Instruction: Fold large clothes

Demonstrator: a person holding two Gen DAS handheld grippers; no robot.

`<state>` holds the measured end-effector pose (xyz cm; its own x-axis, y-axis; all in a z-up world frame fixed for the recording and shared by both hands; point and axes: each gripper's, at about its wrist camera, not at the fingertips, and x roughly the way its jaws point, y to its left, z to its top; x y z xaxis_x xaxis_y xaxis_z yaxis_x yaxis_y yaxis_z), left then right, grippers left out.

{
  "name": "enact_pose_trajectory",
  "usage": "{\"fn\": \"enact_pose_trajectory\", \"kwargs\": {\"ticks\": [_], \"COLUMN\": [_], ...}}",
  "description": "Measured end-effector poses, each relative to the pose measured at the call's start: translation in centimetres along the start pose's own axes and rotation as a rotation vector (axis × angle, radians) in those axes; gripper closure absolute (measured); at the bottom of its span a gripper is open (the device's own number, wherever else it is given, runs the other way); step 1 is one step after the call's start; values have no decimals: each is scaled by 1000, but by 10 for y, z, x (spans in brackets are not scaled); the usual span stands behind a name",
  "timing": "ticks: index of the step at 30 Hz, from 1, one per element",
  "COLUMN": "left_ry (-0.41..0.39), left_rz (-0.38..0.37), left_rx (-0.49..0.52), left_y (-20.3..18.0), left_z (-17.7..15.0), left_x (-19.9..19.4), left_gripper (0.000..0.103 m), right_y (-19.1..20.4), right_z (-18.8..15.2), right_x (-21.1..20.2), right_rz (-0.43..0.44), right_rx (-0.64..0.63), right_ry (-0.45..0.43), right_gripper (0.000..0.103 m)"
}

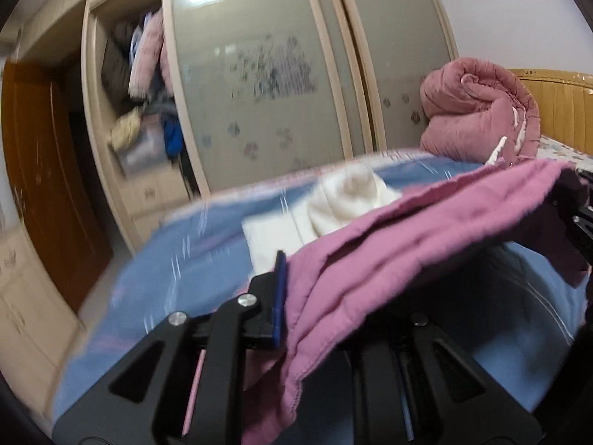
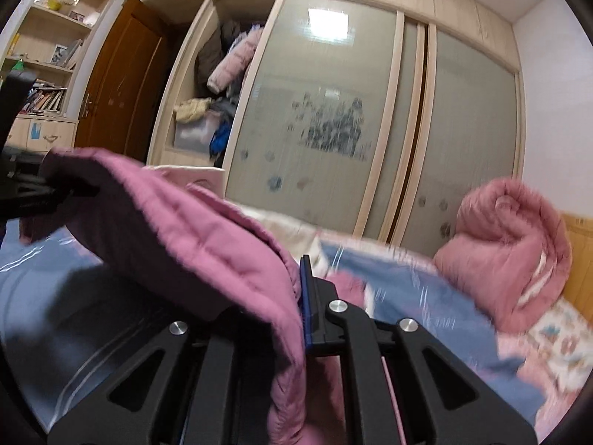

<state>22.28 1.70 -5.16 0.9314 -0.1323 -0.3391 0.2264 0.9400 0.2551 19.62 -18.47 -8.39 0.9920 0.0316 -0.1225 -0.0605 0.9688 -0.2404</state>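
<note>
The pink garment [image 1: 389, 237] I hold clamped in both the left hand-held gripper [image 1: 292, 296] and the right hand-held gripper [image 2: 296, 296], above the bed [image 1: 178, 259]; a white garment [image 1: 344, 200] lies beyond, a rolled quilt [image 1: 478, 111] far right.

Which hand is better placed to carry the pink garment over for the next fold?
Neither clearly: left tongs and right tongs each grip one end of the pink garment above the bed.

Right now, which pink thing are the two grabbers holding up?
The flat pink garment, stretched between the left gripper and the right gripper. The other pink thing, the puffy quilt, sits rolled up on the bed, untouched.
</note>
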Motion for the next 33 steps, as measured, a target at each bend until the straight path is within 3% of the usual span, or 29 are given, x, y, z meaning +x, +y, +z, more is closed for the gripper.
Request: {"fn": "enact_pose_trajectory", "kwargs": {"ticks": [5, 9, 14, 16, 18, 20, 23, 26, 29, 31, 32, 33], "left_ry": [-29, 104, 307, 396, 446, 473, 461, 428, 445, 446, 440, 423], "left_rz": [13, 29, 50, 35, 37, 56, 78, 90, 100, 128, 149, 179], "left_rx": [47, 64, 89, 75, 80, 95, 124, 123, 105, 111, 119, 124], "left_y": [14, 19, 15, 12, 8, 1, -9, -10, -6, -2, 1, 4], "left_z": [72, 112, 112, 99, 88, 69, 57, 59, 66, 70, 72, 77], "left_x": [86, 201, 333, 380, 408, 430, 438, 437, 438, 440, 441, 443], "left_gripper": [90, 90, 90, 89, 86, 85, 84, 79, 67, 45, 37, 22], "right_y": [-37, -54, -84, -87, -88, -87, -97, -105, -96, -105, -113, -127], "right_z": [50, 73, 67, 53, 34, 25, 48, 88, 94, 101, 104, 104], "right_x": [89, 194, 328, 372, 409, 423, 409, 341, 298, 285, 281, 278], "right_rz": [-14, -34, 11, 13, -32, -71, -103, -182, -198, -158, -145, -142], "right_rx": [-32, -139, -150, -166, -208, -225, -177, -67, -45, -6, 33, 117], "right_ry": [-12, 112, 349, 440, 529, 558, 452, 128, -61, -99, -91, -71], "right_gripper": [95, 95, 86, 72, 33, 21, 16, 1, 1, 1, 1, 1]}}
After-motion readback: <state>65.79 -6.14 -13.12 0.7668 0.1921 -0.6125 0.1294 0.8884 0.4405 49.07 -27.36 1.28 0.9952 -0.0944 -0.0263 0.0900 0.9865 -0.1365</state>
